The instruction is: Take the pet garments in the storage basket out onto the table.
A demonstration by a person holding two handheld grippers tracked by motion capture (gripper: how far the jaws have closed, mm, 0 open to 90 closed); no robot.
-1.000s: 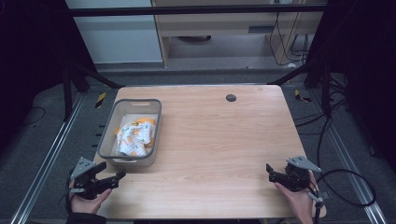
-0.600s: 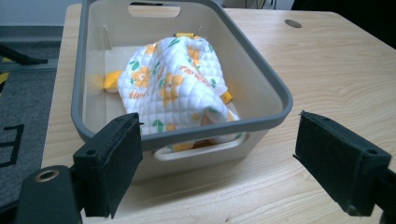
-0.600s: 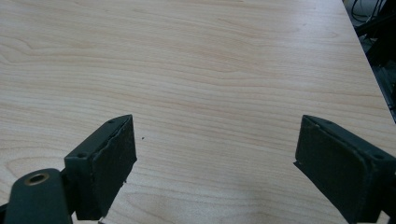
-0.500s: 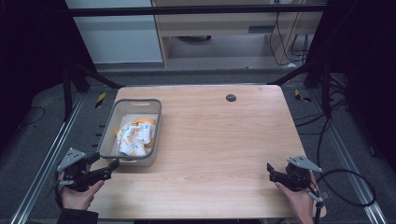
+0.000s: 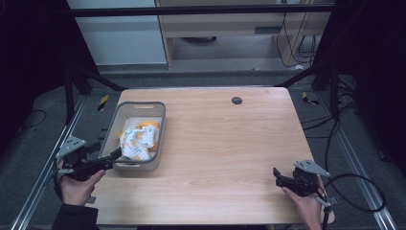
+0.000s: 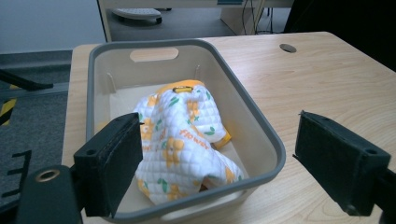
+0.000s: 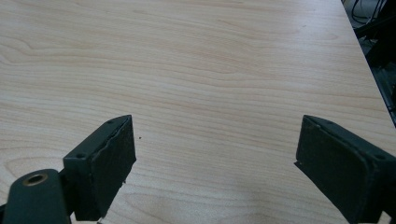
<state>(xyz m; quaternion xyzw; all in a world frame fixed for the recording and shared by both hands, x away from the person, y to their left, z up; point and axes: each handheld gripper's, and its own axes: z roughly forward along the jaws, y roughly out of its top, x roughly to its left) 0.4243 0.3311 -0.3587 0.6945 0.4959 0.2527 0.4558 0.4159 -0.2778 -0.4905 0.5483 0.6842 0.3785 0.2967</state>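
Near the left edge of the wooden table (image 5: 215,143), toward its front left corner, sits a grey plastic bin (image 5: 111,128) with a handle slot in its far wall. Inside the bin lies a crumpled quilted cloth (image 5: 138,141), white with an orange and green print and orange trim; it rests toward the near end of the bin, with part of the bottom bare at the far end.

At the front left corner the person's left hand (image 5: 76,188) holds the left gripper (image 5: 114,156), whose tips reach the near wall of the bin. In the left gripper view its 2 black jaws stand wide apart, one over the bin's near left rim and the other over the table just beside the bin, holding nothing.

Close to the front right corner the right hand (image 5: 304,206) holds the right gripper (image 5: 276,174) low over bare wood. Its 2 jaws are spread wide as well, with nothing between them.

A small dark round hole (image 5: 236,100) marks the table near its far edge.
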